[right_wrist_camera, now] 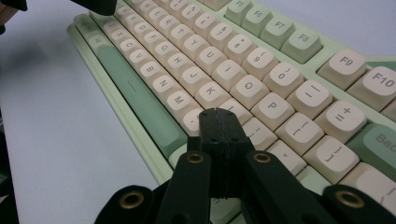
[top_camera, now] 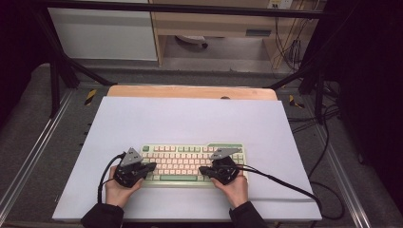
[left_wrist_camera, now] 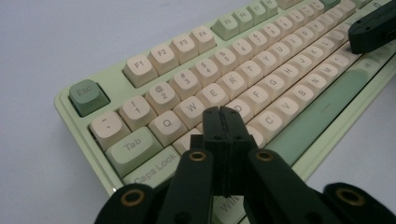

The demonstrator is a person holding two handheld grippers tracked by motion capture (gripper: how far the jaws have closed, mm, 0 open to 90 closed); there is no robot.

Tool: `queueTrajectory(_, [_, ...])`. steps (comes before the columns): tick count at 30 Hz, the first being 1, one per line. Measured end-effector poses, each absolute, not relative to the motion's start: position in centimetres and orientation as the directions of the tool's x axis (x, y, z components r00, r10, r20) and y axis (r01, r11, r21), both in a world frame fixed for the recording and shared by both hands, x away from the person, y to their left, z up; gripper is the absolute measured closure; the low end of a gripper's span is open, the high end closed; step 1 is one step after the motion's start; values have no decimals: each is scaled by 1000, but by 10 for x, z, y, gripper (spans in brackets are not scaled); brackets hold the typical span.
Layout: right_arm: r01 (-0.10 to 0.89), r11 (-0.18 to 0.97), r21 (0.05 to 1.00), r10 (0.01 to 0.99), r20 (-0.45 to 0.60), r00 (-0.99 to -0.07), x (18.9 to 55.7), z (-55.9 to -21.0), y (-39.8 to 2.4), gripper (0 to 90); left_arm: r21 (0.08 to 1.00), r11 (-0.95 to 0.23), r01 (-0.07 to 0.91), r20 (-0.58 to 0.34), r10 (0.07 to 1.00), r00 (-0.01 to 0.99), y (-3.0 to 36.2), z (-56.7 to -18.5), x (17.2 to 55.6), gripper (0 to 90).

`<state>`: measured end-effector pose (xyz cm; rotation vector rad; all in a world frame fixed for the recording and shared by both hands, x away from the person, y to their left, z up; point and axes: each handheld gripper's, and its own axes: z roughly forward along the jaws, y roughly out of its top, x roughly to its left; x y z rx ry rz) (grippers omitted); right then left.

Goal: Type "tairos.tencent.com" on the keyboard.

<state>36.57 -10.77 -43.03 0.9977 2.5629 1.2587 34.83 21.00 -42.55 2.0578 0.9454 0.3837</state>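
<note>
A pale green keyboard (top_camera: 192,163) with cream keys lies near the front of a white board (top_camera: 190,123). My left gripper (top_camera: 151,166) hovers over the keyboard's left end, jaws shut with nothing between them; in the left gripper view its tip (left_wrist_camera: 221,112) sits above the keys just right of Caps Lock on the keyboard (left_wrist_camera: 140,65). My right gripper (top_camera: 203,170) is over the right part, also shut and empty; in the right gripper view its tip (right_wrist_camera: 217,114) is above the keys below K and L on the keyboard (right_wrist_camera: 261,60). Each gripper is held by a hand.
The white board rests on a wooden table (top_camera: 190,91) inside a black metal frame (top_camera: 57,71). Cables (top_camera: 294,187) trail from both grippers over the board. The other gripper's tip (left_wrist_camera: 371,30) shows at the top right of the left gripper view.
</note>
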Motion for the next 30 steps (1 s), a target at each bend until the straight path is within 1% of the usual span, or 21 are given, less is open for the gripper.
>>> queueTrajectory(10, [502,449,739,605,162,-780,366,-432,-108,900,785,-382,488,-58,739,671,210,-426,348,900])
queueTrajectory(22, [488,432,759,616,147,-774,366,-421,-117,900,785,-385,486,-56,737,673,209,-426,348,900])
queueTrajectory(30, [502,411,761,636,155,-756,367,-420,-127,900,788,-382,483,-60,733,677,207,-425,347,900])
